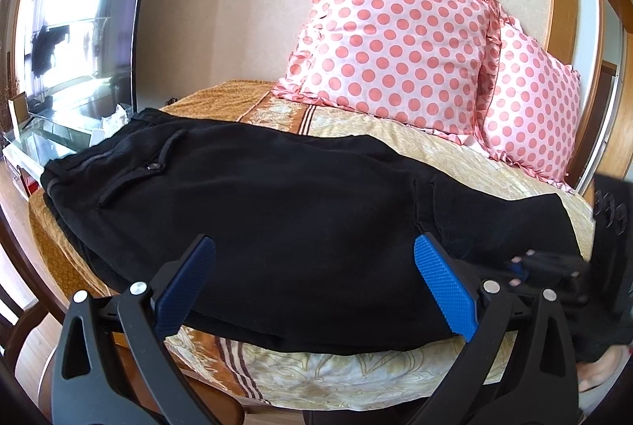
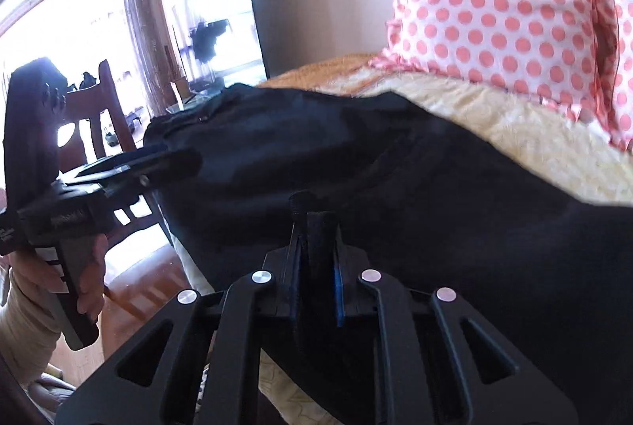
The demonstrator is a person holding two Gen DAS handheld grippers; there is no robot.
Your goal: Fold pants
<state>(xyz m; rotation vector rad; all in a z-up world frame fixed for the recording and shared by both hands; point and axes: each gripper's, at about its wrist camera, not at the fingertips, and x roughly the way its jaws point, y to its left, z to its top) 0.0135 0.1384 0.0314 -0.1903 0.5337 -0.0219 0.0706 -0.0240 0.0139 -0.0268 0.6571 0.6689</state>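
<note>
Left gripper [image 1: 314, 268]: blue-padded fingers spread wide apart, hovering at the near edge of the pants, holding nothing.
Right gripper [image 2: 316, 227]: fingers pressed together on a pinched-up fold of the black cloth.
Pants [image 1: 277, 219]: black, lying flat across the bed, waistband and drawstring toward the left end, near hem close to the mattress edge.
Bed cover [image 1: 336, 373]: cream and gold quilt, a bare strip showing in front of the pants and more behind.
Pillows [image 1: 395, 41]: two pink polka-dot ones leaning on the wall, well apart from the pants.
Television [image 1: 79, 29]: stands left, beyond the bed's end.
Chair [image 2: 107, 100]: wooden, by the bright window.
</note>
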